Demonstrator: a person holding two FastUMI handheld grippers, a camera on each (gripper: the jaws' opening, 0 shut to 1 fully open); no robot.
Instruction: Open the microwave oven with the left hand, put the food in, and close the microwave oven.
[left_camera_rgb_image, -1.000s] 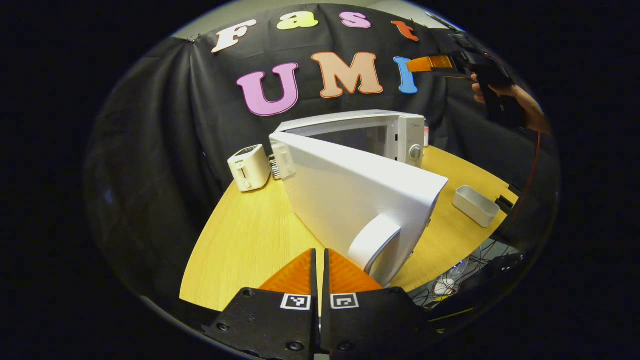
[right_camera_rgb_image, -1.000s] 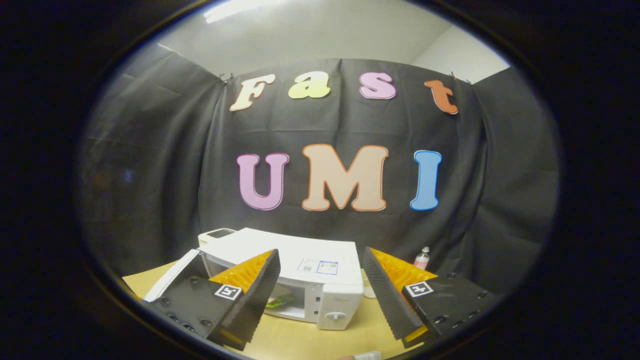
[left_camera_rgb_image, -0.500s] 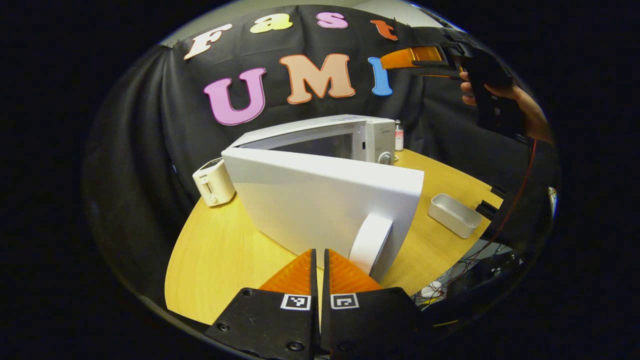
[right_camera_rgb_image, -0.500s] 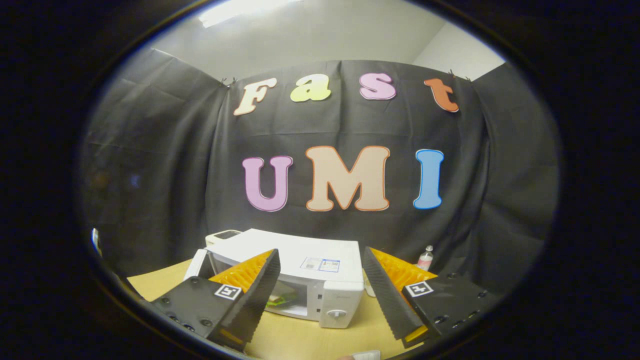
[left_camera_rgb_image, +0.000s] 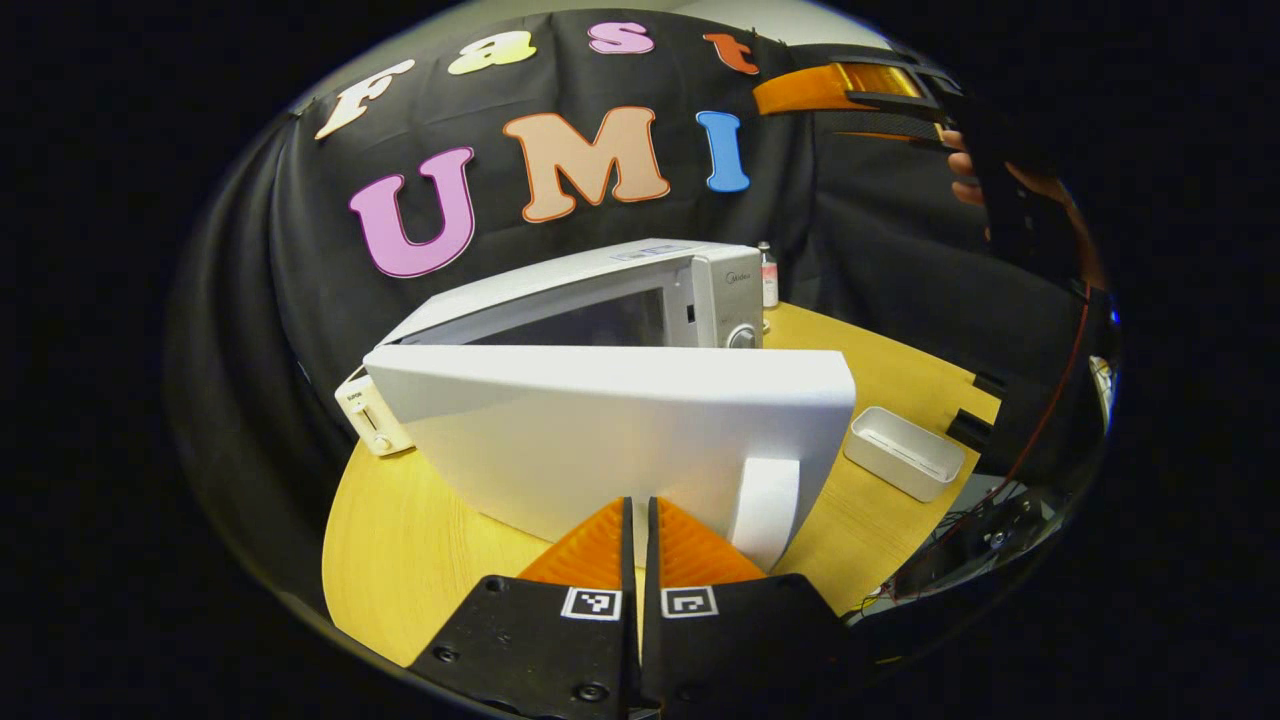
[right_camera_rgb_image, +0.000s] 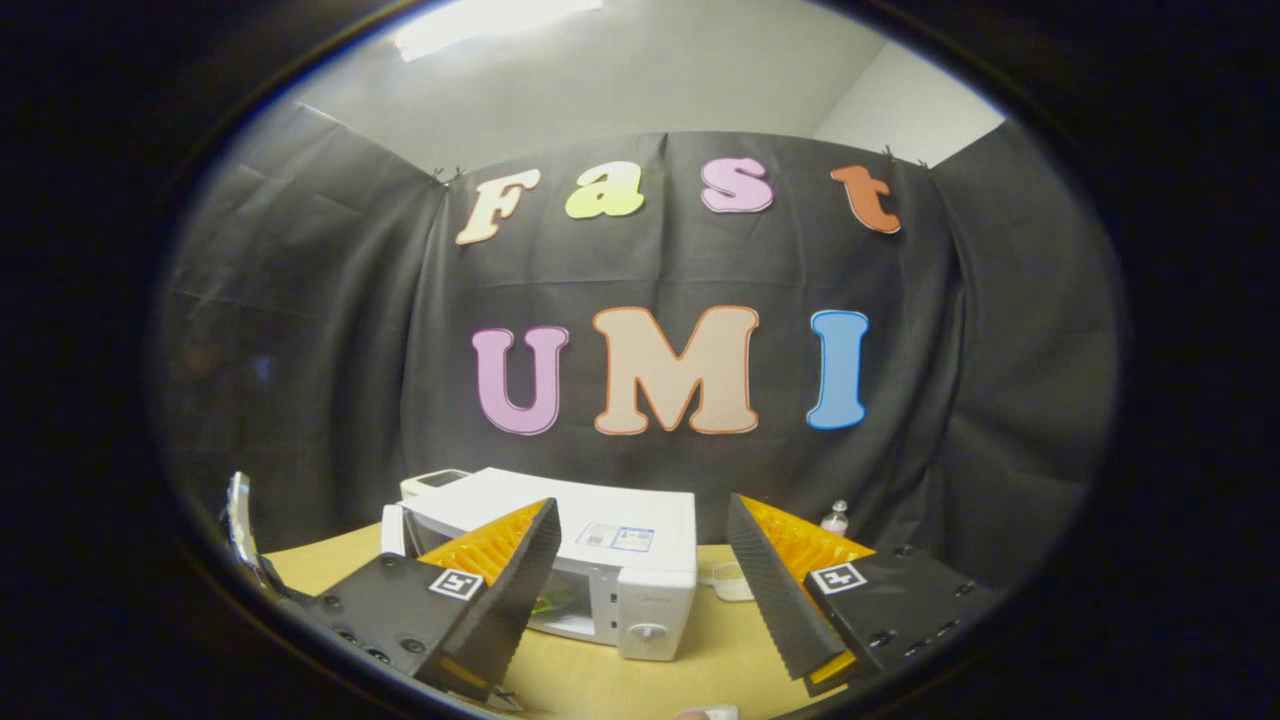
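**Door-closing step: left gripper pushing, right parked high**

Landmark: microwave oven (left_camera_rgb_image: 640, 300), sitting at the back of the wooden worktop (left_camera_rgb_image: 420, 540).

- Left gripper (left_camera_rgb_image: 640, 530): jaws closed together, holding nothing. Tips sit right at the outer face of the microwave door (left_camera_rgb_image: 600, 440), just beside the door handle (left_camera_rgb_image: 765, 505). Closed jaws make a stiff blunt pusher, which fits shoving the door rather than gripping it. Actual contact with the door I can't confirm.
- Door stands roughly half open, hinged on the far-left side of the oven; cavity visible over its top edge.
- Food (right_camera_rgb_image: 553, 602): something greenish shows inside the oven cavity in the right gripper view, too small to identify. Judging from that, loading looks done and only closing remains.
- Right gripper (right_camera_rgb_image: 640, 590): jaws wide open, empty, held well above and in front of the oven. Likely kept up there so it stays out of the door's swing. The left gripper view shows it high to the right of the oven, hand (left_camera_rgb_image: 1010, 185) on its grip.
- White tray (left_camera_rgb_image: 905, 452) right of the oven, looks empty. Toaster (left_camera_rgb_image: 372, 425) left of the oven, behind the door edge. Small bottle (left_camera_rgb_image: 767, 278) beside the oven's right rear.

Risk: pushing near the hinge-far handle is good leverage, but the tips could slide off the smooth door face.
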